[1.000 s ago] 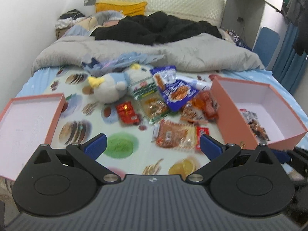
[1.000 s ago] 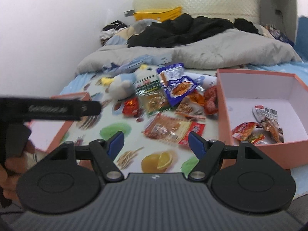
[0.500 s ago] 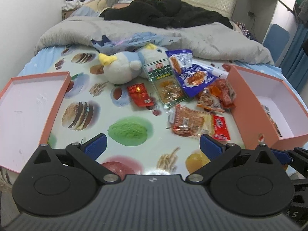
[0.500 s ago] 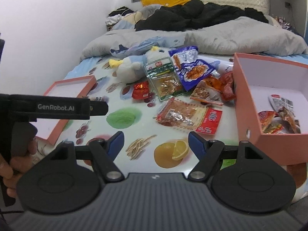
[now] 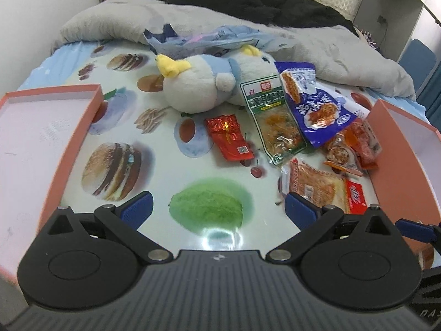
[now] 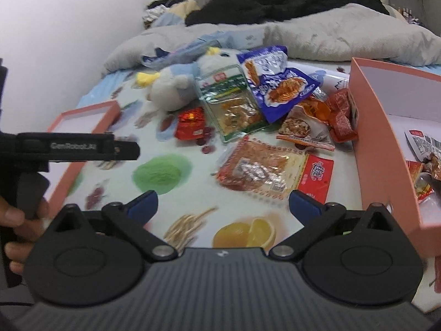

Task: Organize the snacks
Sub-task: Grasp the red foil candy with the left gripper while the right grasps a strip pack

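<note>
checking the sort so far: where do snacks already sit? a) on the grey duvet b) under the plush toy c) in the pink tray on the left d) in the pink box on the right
d: the right-wrist view shows packets lying inside the pink box, while the left tray holds none.

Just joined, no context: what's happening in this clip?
A person holds a gripper in each hand over a bed strewn with snack packets. Left gripper and right gripper both stand open and hold nothing; the right one's jaws have just been opening. The big orange packet lies closest ahead of the right gripper. The pink box on the right already has a few snacks in it; the pink lid on the left holds none.
</note>
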`<action>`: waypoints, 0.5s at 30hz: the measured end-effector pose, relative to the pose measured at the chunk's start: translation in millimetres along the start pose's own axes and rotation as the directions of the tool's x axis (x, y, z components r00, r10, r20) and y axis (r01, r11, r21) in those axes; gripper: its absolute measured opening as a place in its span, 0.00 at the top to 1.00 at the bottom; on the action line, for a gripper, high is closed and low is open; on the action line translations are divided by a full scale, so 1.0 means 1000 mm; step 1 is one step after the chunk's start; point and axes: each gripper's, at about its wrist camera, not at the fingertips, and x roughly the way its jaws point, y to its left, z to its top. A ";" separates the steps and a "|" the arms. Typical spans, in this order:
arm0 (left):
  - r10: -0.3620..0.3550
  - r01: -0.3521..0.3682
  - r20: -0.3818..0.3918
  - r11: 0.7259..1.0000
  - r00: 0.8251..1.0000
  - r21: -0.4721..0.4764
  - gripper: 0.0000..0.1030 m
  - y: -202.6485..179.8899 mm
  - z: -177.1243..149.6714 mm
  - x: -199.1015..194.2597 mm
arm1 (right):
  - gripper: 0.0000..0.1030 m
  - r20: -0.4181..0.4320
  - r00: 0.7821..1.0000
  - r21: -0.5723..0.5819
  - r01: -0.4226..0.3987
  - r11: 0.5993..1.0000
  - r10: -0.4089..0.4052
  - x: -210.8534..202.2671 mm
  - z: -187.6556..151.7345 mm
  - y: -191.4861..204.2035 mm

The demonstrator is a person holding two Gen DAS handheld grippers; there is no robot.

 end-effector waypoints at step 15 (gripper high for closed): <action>-0.053 0.053 -0.036 0.999 0.998 0.004 0.05 0.002 0.048 0.115 | 0.00 -0.079 0.997 -0.022 0.025 0.999 -0.027 0.099 0.028 -0.032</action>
